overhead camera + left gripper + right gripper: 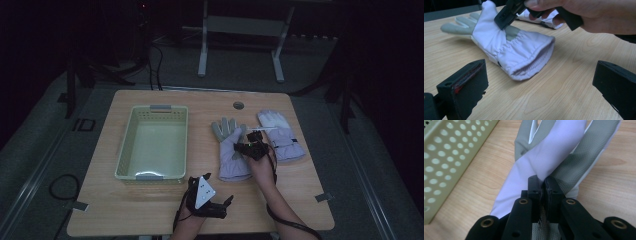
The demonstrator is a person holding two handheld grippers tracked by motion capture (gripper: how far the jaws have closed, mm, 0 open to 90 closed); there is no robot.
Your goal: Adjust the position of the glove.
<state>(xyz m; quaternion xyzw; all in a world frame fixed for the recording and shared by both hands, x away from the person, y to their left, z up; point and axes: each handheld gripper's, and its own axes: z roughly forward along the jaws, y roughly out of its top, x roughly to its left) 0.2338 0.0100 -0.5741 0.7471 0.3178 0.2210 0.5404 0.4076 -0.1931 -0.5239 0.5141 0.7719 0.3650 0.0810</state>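
At the left of the table (150, 215) we see the basket (153, 142), pale green and perforated, with grey handles at its near and far ends. Its holed wall also shows at the left edge of the right gripper view.

Near the front edge, just right of the basket's near end, we find the left gripper (220, 205) resting low over the wood, a grey three-cornered plate on top. In its own view the jaws stand spread wide, with bare tabletop between them and nothing in their grasp.

Beyond it, right of the basket, lies the near glove (231, 150), lilac with grey fingers, cuff toward the person and fingers pointing away. The right gripper (248, 145) sits on its right side. In the right gripper view its jaws are pressed together, pinching a fold of the glove's fabric (549, 157) where the lilac part meets the grey palm. The left gripper view shows that fold drawn up off the table under the gripper's black tip.

Farther right lies the second glove (281, 134), flat on the table and just beside the first.
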